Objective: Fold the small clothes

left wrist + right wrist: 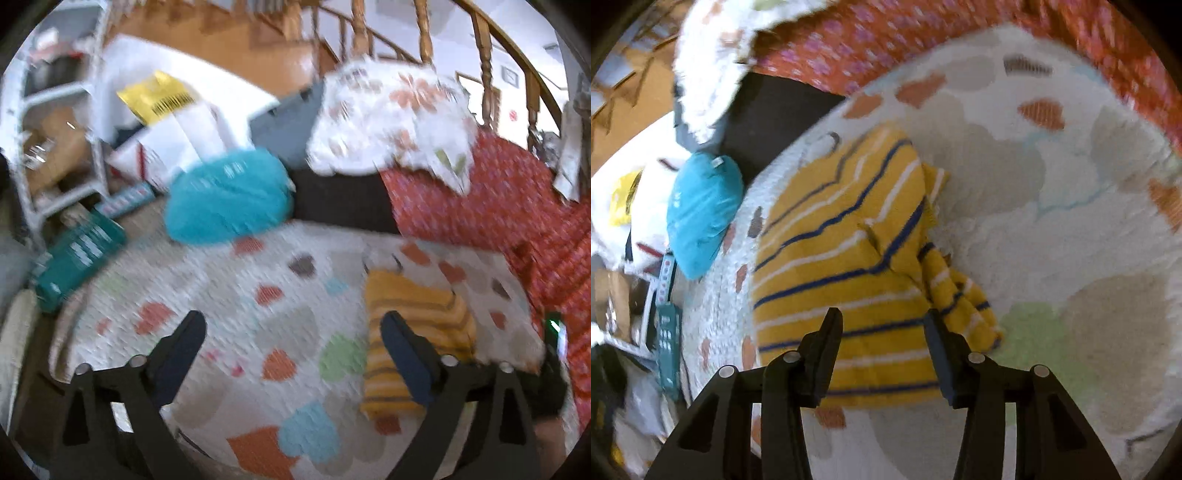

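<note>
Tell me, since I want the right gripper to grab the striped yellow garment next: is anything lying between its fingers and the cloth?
Nothing visible does. The right gripper hangs open directly over the yellow striped garment, which lies on the heart-patterned blanket. The teal pouch sits off to the side, clear of the path.

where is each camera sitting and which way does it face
Left wrist: rides on the left gripper, looking forward over the heart-print quilt towards a teal cushion and stair railing; its two open fingers show.
Right wrist: rides on the right gripper, looking down at the yellow striped garment; its open fingers straddle the near edge.
Shared: quilt, yellow striped garment, teal cushion, red patterned fabric.
</note>
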`<state>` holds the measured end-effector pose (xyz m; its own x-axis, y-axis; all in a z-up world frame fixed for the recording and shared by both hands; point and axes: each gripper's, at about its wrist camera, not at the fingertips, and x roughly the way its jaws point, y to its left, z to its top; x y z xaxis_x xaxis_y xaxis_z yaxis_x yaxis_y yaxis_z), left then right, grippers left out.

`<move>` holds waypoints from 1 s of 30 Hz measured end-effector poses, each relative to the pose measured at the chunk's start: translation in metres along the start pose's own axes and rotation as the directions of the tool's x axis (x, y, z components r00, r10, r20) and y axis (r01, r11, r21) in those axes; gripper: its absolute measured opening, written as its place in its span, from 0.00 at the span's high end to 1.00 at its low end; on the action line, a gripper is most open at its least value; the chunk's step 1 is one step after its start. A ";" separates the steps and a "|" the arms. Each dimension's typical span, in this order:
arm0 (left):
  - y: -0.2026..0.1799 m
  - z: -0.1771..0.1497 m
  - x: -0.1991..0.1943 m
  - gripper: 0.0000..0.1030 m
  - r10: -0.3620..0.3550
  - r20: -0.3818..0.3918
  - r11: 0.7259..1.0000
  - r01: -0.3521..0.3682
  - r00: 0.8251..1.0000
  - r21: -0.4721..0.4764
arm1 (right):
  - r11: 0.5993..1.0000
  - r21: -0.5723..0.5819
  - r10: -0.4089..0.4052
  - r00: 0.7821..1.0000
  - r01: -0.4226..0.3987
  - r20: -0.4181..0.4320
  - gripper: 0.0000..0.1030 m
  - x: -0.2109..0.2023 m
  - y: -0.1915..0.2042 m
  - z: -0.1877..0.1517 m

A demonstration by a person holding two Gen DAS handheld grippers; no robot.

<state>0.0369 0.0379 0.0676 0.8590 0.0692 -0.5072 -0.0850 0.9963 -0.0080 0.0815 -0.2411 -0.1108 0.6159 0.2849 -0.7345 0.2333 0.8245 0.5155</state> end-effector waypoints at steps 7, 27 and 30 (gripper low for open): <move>-0.023 0.014 -0.032 0.00 0.049 0.129 0.995 -0.060 0.990 0.081 | 0.997 -0.077 -0.015 0.993 0.025 0.120 0.47 -0.060 0.010 -0.037; -0.060 -0.049 0.001 0.00 -0.078 -0.302 0.985 0.121 0.950 0.126 | 0.974 -0.185 -0.103 0.983 0.130 0.152 0.43 -0.082 0.034 -0.083; -0.058 -0.052 0.004 0.00 -0.090 -0.318 0.985 0.132 0.944 0.114 | 0.971 -0.188 -0.118 0.981 0.146 0.156 0.43 -0.083 0.035 -0.084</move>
<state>0.0195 -0.0221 0.0213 0.6576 -0.0398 -0.7523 0.0874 0.9959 0.0236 -0.0251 -0.1947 -0.0691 0.6939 0.1062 -0.7122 0.1752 0.9345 0.3100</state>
